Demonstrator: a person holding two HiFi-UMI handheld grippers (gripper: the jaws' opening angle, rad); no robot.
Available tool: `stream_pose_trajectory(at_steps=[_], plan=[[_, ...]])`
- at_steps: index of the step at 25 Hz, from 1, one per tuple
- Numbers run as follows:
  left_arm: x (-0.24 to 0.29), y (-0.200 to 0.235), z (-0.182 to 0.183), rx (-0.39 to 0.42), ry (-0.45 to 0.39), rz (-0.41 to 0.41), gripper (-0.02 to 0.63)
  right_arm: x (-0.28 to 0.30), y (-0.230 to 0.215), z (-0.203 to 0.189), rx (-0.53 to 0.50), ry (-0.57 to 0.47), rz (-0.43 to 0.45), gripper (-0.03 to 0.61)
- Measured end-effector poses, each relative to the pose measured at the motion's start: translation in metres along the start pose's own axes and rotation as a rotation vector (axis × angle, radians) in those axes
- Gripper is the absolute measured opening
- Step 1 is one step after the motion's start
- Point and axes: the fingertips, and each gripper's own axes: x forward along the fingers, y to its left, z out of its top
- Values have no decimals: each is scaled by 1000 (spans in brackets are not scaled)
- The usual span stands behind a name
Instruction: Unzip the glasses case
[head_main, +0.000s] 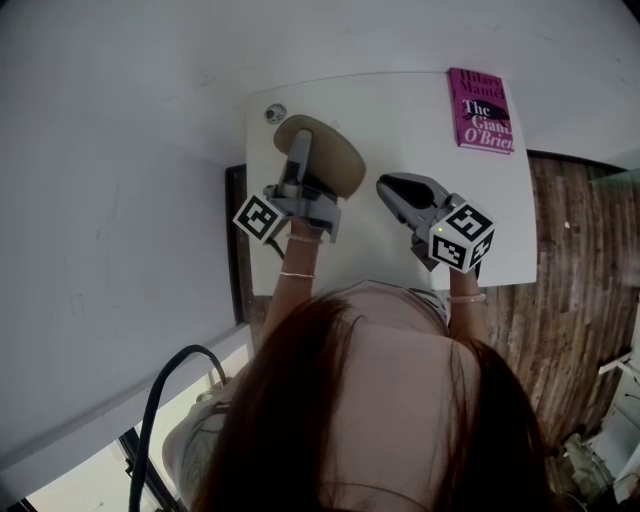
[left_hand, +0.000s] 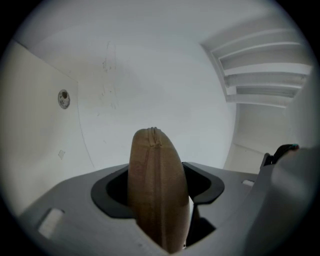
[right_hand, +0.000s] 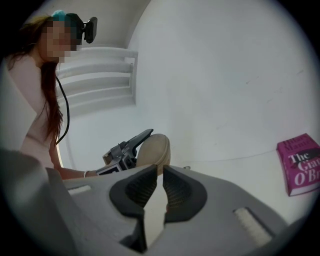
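A tan fabric glasses case (head_main: 338, 162) is held up above the white table (head_main: 400, 120), and my left gripper (head_main: 303, 152) is shut on it. In the left gripper view the case (left_hand: 157, 195) stands on edge between the two jaws, its zipper seam (left_hand: 152, 134) running over the top end. My right gripper (head_main: 386, 186) hovers to the right of the case, apart from it. Its pads (right_hand: 141, 187) stand a narrow gap apart with nothing between them. The right gripper view shows the case (right_hand: 154, 149) and the left gripper (right_hand: 124, 151) just beyond.
A magenta book (head_main: 483, 110) lies at the table's far right corner, also in the right gripper view as the book (right_hand: 300, 165). A small round fitting (head_main: 274, 113) sits near the far left corner. Wooden floor (head_main: 580, 270) lies to the right; a black cable (head_main: 160, 400) hangs low left.
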Motion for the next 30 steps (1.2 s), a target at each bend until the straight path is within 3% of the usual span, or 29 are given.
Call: stream_pose_trajectory(at_steps=[4, 9, 14, 20, 30], plan=[[0, -4, -11, 158, 91, 23, 293, -6, -6, 2, -25, -4, -35, 38], [0, -7, -22, 301, 165, 49, 293, -12, -12, 4, -34, -18, -49, 36], [-3, -12, -22, 514, 227, 90, 293, -17, -16, 9, -49, -43, -68, 26], [-1, -20, -33, 635, 264, 77, 293, -25, -17, 15, -70, -51, -85, 26], [-9, -23, -52, 770, 331, 100, 293, -38, -17, 17, -103, -66, -134, 8]])
